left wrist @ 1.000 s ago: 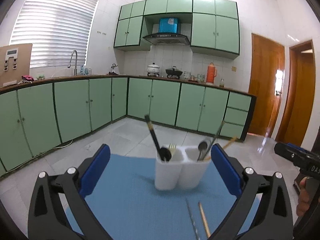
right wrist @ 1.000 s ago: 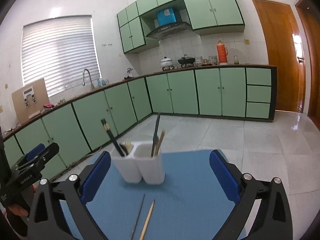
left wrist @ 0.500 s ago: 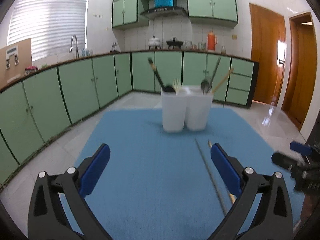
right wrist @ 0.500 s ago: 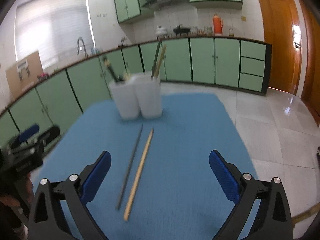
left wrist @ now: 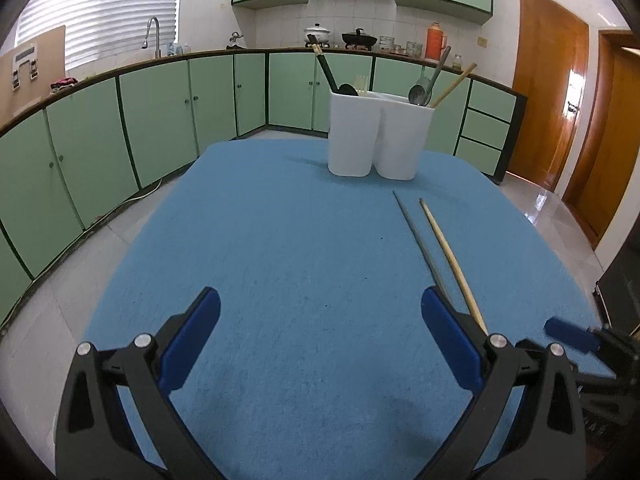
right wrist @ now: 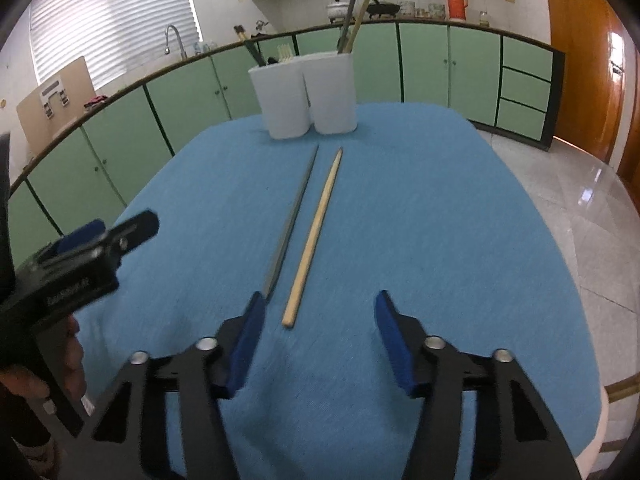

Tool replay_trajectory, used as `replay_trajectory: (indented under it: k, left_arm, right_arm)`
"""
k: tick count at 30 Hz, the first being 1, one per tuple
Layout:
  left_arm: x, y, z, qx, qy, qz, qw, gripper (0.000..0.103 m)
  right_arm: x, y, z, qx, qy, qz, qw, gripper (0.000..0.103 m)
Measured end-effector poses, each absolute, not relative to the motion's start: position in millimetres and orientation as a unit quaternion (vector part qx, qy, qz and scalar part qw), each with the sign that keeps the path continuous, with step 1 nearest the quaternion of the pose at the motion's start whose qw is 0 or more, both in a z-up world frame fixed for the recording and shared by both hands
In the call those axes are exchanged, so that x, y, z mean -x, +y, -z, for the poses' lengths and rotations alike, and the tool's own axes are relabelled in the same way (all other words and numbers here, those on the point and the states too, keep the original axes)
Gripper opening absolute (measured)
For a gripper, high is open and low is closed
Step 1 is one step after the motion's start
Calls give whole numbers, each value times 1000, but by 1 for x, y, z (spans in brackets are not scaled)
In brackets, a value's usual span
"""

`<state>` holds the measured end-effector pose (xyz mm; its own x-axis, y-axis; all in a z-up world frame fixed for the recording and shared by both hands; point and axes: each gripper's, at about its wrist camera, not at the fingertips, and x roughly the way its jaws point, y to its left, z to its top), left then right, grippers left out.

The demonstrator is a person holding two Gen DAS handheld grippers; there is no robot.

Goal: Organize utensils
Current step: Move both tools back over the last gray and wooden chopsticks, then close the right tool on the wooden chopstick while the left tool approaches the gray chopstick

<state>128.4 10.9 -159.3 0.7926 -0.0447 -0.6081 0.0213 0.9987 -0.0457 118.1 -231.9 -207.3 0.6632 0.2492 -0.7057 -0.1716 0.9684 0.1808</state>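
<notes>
A blue cloth (left wrist: 304, 264) is spread over the table, and a white two-compartment utensil holder (left wrist: 379, 136) is set upright at its far end. In the holder's left compartment a black-handled utensil (left wrist: 329, 70) and a pale fork (left wrist: 361, 82) are seen; in the right one a metal spoon (left wrist: 420, 90) and a wooden chopstick (left wrist: 454, 84) are leaned to the right.

Two loose chopsticks are laid side by side on the cloth, near the holder but apart from it: a grey metal chopstick (right wrist: 294, 222) on the left and a wooden chopstick (right wrist: 314, 236) just beside it on the right, not touching.

The right gripper (right wrist: 320, 334) is held low over the cloth with its jaws closing; nothing is pressed by the pads, and the near end of the wooden chopstick is seen just ahead of the gap, the metal one by the left pad.

The left gripper (left wrist: 320, 340) is held wide open and empty over bare cloth, left of the chopsticks.
</notes>
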Motion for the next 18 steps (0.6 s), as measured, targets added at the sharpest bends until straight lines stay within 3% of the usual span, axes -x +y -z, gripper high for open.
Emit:
replay_trajectory:
  k: [7, 18]
  left_arm:
    - [-129, 8, 159, 22, 328, 23, 944, 97]
    - [-131, 5, 159, 26, 332, 25, 942, 97]
  right_arm:
    - [-119, -219, 212, -38, 413, -129, 901, 29]
    - [-123, -211, 220, -35, 431, -131, 892, 12]
